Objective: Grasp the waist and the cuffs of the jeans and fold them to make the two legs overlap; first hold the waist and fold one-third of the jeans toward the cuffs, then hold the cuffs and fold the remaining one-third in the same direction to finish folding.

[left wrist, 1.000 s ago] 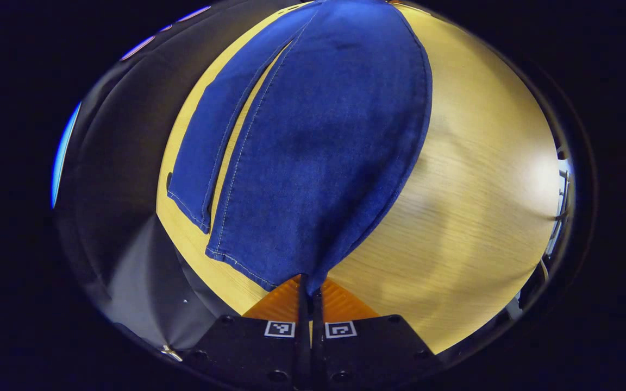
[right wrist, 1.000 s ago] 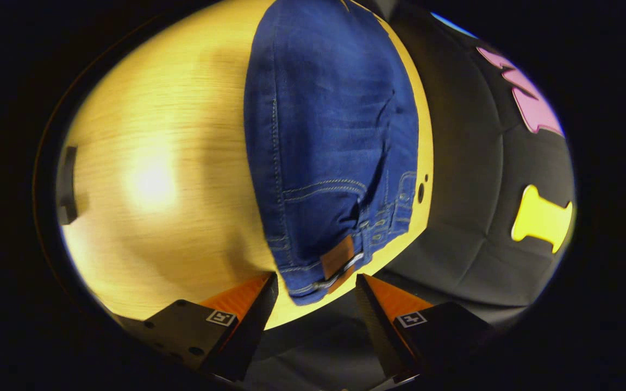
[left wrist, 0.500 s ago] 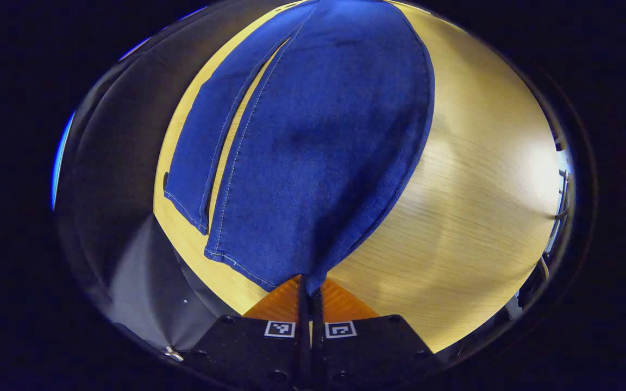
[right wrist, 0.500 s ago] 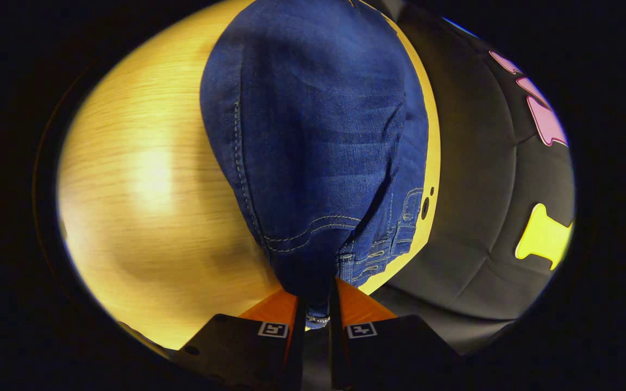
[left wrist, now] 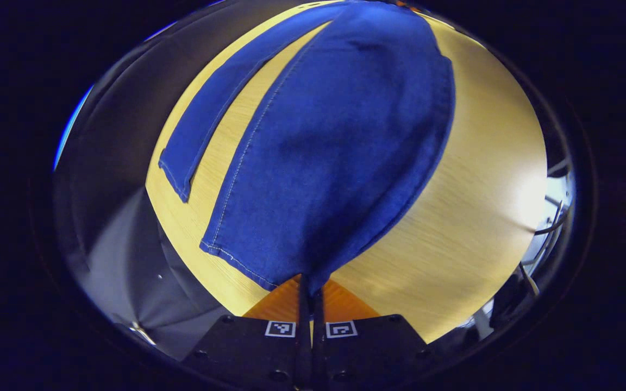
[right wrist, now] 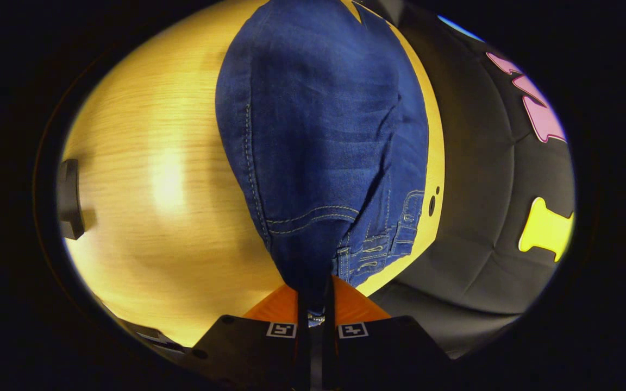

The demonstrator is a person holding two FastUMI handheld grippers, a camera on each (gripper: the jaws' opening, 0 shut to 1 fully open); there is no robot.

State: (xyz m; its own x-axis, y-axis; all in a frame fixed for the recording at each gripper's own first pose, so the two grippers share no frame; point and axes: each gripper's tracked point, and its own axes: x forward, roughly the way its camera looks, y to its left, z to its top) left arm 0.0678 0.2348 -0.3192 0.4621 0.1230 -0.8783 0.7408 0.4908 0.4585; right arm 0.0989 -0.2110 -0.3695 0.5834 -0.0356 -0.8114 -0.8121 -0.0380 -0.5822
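Fingers of the left gripper (left wrist: 310, 290) are pinching together on 1 cuff (left wrist: 269, 274) of the jeans (left wrist: 340, 141), at the bottom of the left gripper view. That leg is spreading up over the wooden table (left wrist: 481, 190); the 2nd leg (left wrist: 210, 119) is lying flat, apart, w/ table showing between. In the right gripper view, the right gripper (right wrist: 315, 304) is clamping the waist (right wrist: 318, 260), denim rising over the table toward the far edge.
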